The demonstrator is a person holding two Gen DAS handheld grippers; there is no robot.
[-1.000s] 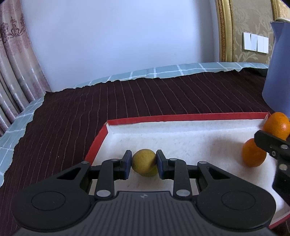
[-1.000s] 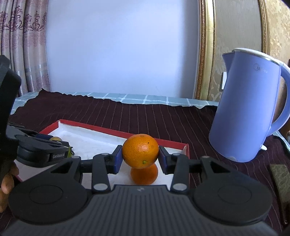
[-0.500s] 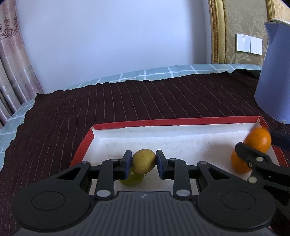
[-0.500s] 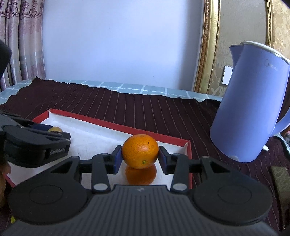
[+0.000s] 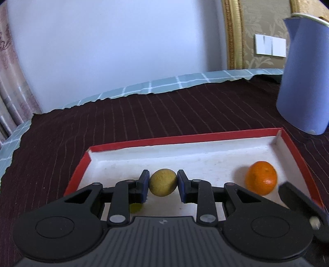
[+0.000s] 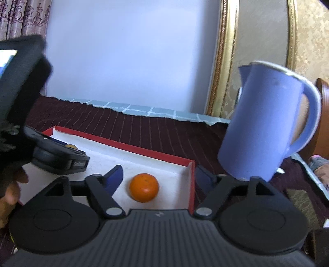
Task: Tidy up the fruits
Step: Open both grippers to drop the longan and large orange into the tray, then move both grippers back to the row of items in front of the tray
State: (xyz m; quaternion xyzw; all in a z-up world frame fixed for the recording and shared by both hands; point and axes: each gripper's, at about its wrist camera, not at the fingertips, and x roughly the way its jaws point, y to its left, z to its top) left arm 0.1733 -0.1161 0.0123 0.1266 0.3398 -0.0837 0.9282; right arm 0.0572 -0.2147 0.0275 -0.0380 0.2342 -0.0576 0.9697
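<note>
Left wrist view: the left gripper [image 5: 162, 183] clenches a yellow-green fruit [image 5: 163, 182] above the red tray [image 5: 185, 140], not yet placed; right wrist view: the right gripper [image 6: 158, 177], jaws just opened, has released an orange [image 6: 144, 187] onto the tray floor.

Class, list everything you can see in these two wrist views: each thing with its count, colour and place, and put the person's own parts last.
Tray: one, red rim and white inside, on the dark cloth.
Orange: one in view, orange, lying loose in the tray's right end.
Yellow-green fruit: one, held above the tray.
Small green fruit: one, partly hidden under the left fingers.
Kettle: one, blue, right of the tray.
Dark cloth: one, maroon with thin stripes, over a checked teal cover.
Curtain: pink, patterned, far left.
Wall switch: white, behind the kettle.
Left gripper: black, shut on the yellow-green fruit.
Right gripper: black, open, jaws just opened, orange released.
Hand: partly visible, holding the left gripper.
</note>
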